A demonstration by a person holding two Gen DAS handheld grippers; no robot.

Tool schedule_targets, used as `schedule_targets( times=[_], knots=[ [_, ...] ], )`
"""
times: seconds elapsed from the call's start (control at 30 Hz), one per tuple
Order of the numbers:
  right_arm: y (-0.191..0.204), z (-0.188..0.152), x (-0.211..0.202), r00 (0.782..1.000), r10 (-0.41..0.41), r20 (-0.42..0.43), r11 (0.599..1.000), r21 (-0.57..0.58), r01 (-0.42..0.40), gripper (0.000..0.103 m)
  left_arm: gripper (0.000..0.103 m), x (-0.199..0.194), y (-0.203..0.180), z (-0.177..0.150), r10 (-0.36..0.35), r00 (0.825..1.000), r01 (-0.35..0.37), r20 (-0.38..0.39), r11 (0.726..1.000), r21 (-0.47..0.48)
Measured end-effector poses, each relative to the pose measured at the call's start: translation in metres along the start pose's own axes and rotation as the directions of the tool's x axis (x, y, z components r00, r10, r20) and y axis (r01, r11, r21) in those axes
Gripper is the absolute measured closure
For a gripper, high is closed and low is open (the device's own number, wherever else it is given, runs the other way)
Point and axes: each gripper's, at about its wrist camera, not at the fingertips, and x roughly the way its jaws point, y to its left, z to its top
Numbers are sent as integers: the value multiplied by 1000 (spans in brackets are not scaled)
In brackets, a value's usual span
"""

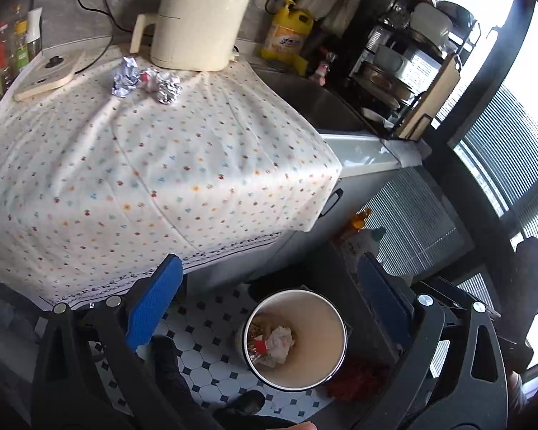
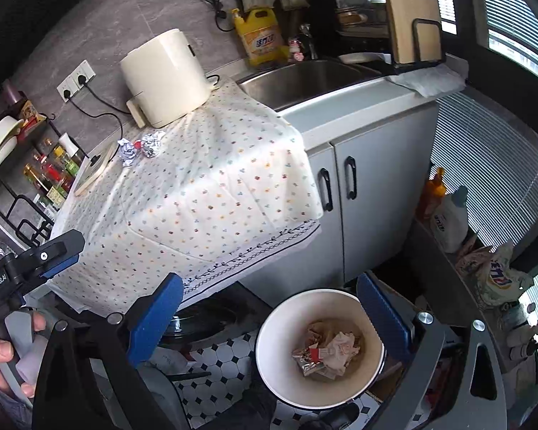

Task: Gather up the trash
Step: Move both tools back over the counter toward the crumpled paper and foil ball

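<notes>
Both grippers hang above the white bin (image 2: 319,347) on the tiled floor, and both are wide open with nothing between the blue pads. The left gripper (image 1: 265,308) looks down at the bin from the counter side; the right gripper (image 2: 269,311) is almost directly over it. In the bin I see crumpled paper and a wrapper (image 2: 322,354) already lying at the bottom.

The trash that remains is on the dotted cloth (image 1: 161,165): two foil balls (image 1: 147,80) with a small red-and-white scrap between them, just in front of the cream appliance (image 1: 197,18) and near the wooden board (image 1: 50,75).

I judge the next step is to reach for the foil. I would come from above, take one ball at a time, and close gently. I would keep the fingertips off the cloth, so that it does not get pulled along.
</notes>
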Motion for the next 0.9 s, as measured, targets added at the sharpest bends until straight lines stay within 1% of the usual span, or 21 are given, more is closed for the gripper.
schedule_targets(
  times=[0.17,0.33,0.57,0.7,0.9],
  knots=[
    [36,15,9,999,40,9,998,-51,-39,8,6,-23,25,7,35,998,-34,49,999,-30],
    [69,27,22,998,61,3,994,-90,-61,8,6,-35,53,15,61,995,-56,76,996,-69],
    [111,44,48,996,83,-18,989,-117,-85,8,6,-44,92,33,88,991,-77,105,991,-107],
    [135,58,63,996,91,-15,986,-142,-92,8,6,-48,116,47,101,987,-86,124,988,-126],
    [168,77,86,995,96,-9,982,-160,-97,8,6,-48,149,73,94,985,-75,146,989,-127]
  ],
)
